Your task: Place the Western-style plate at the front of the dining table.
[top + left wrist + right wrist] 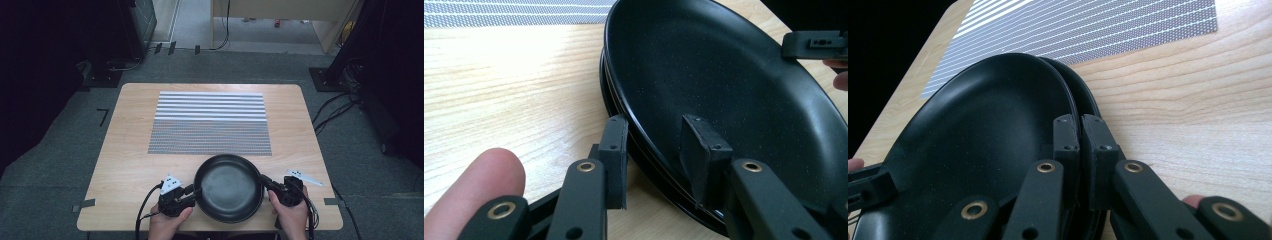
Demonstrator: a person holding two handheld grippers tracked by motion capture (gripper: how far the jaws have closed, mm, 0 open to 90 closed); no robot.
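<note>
A black round dish (228, 187) lies at the near edge of the wooden table (125, 150). In the gripper views a second black rim (1083, 95) shows just under it, like two stacked dishes. My left gripper (192, 191) stands astride the dish's left rim (624, 107), one jaw outside and one inside, with a gap still showing at the inner pad (696, 145). My right gripper (264, 181) is shut on the right rim, and its jaws (1080, 135) pinch the upper dish's edge. Across the dish, each gripper view also catches the other gripper: the right gripper (816, 45) and the left gripper (868, 187).
A grey-and-white striped mat (210, 122) covers the middle and far part of the table. A small white flat piece (304, 177) lies on the wood right of the right hand. Cables trail off the near edge by both hands. Dark stands flank the table.
</note>
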